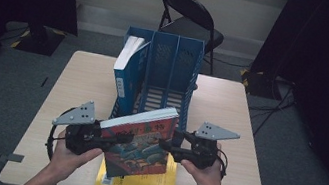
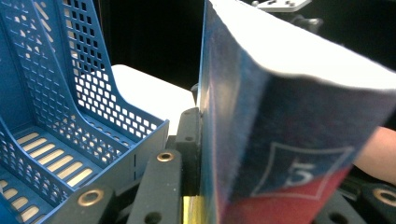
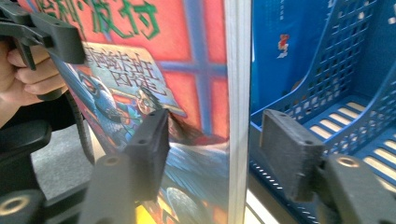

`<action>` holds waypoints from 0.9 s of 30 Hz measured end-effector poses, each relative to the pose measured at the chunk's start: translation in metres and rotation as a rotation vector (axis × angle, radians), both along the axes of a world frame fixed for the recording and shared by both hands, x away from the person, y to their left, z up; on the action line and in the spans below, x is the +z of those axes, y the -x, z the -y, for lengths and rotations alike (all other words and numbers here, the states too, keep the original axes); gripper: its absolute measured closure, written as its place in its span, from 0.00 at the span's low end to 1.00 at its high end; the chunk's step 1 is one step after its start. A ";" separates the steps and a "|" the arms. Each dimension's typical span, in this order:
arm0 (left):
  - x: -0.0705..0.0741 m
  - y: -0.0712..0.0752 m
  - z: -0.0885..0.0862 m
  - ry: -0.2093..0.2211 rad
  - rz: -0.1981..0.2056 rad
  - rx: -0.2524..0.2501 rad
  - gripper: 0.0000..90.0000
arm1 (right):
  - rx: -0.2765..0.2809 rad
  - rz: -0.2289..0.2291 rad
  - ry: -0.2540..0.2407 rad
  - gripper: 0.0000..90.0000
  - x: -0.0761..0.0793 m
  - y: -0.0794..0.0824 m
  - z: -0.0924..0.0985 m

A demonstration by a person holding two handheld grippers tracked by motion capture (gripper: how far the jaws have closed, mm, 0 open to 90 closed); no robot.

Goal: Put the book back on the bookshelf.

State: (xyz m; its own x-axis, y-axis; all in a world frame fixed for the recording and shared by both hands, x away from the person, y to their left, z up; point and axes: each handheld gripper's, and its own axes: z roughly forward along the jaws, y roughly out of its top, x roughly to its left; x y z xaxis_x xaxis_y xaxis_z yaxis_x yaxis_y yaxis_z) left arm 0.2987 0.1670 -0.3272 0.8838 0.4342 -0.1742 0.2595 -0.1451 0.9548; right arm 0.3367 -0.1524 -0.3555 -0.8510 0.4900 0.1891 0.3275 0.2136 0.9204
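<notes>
Book (image 1: 141, 142) hung upright between both tools, left gripper (image 1: 117, 138) clamping its spine edge, right gripper (image 1: 166, 146) straddling it loosely; rack (image 1: 171, 68) ahead awaited it.

Only a couple of readable bits here. The spine of the red-and-blue book (image 2: 299, 154) has a white "5" inside a diamond outline. Its front cover (image 3: 154, 70) has big green Chinese characters up top and a cream banner with more under it, too blurry to read.
</notes>
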 end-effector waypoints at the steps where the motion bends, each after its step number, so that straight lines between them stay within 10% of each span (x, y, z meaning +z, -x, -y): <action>1: 0.000 0.001 -0.001 -0.007 0.001 -0.004 0.80 | 0.018 -0.011 -0.004 0.41 -0.002 -0.001 -0.001; 6: 0.001 0.008 -0.001 -0.008 -0.009 0.010 0.79 | 0.086 -0.054 -0.009 0.46 -0.006 -0.003 -0.005; 20: -0.003 0.008 0.001 -0.046 0.033 0.070 0.80 | 0.059 0.004 0.043 0.52 -0.006 0.002 -0.013; 27: -0.011 0.001 0.007 -0.027 -0.026 0.098 0.72 | 0.060 0.007 0.056 0.56 -0.005 0.003 -0.012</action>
State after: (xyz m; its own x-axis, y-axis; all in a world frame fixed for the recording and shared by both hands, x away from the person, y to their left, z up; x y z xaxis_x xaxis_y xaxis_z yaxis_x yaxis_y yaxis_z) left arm 0.2980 0.1596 -0.3384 0.8324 0.5230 -0.1835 0.2983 -0.1437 0.9436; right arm 0.3338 -0.1402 -0.3608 -0.8803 0.4478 0.1565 0.3059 0.2839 0.9087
